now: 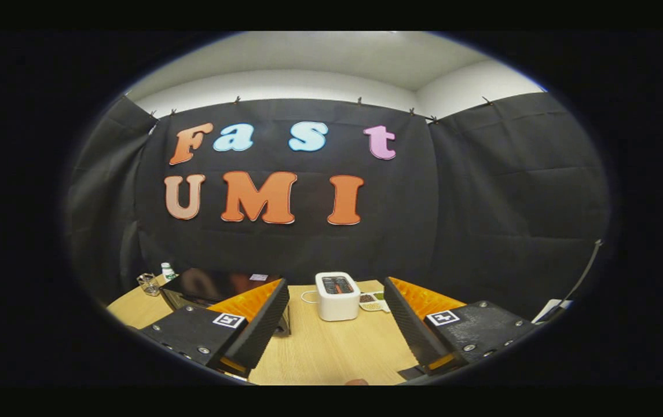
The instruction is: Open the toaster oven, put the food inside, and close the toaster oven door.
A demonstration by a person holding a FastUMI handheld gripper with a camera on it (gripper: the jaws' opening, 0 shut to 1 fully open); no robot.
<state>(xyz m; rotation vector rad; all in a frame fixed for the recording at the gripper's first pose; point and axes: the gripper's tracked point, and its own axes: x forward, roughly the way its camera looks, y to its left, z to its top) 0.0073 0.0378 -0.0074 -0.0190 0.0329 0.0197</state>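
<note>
The toaster oven (215, 285) is a dark, glossy box standing on the wooden table (331, 347) beyond my left finger, which hides its right side and front. I cannot tell how its door stands. A small white dish of food (372, 301) lies further right, just inside my right fingertip and beside a white pop-up toaster. My gripper (336, 284) is held above the table, open wide, with nothing between its fingers. A small reddish-brown bit (357, 381) shows at the table's near edge between the fingers; what it is cannot be told.
The white pop-up toaster (337, 296) with its cord stands mid-table, straight ahead between the fingers. A glass jar (148, 284) and a small green-capped bottle (167, 270) stand left of the oven. A thin cable (583, 272) hangs at the right by the booth wall.
</note>
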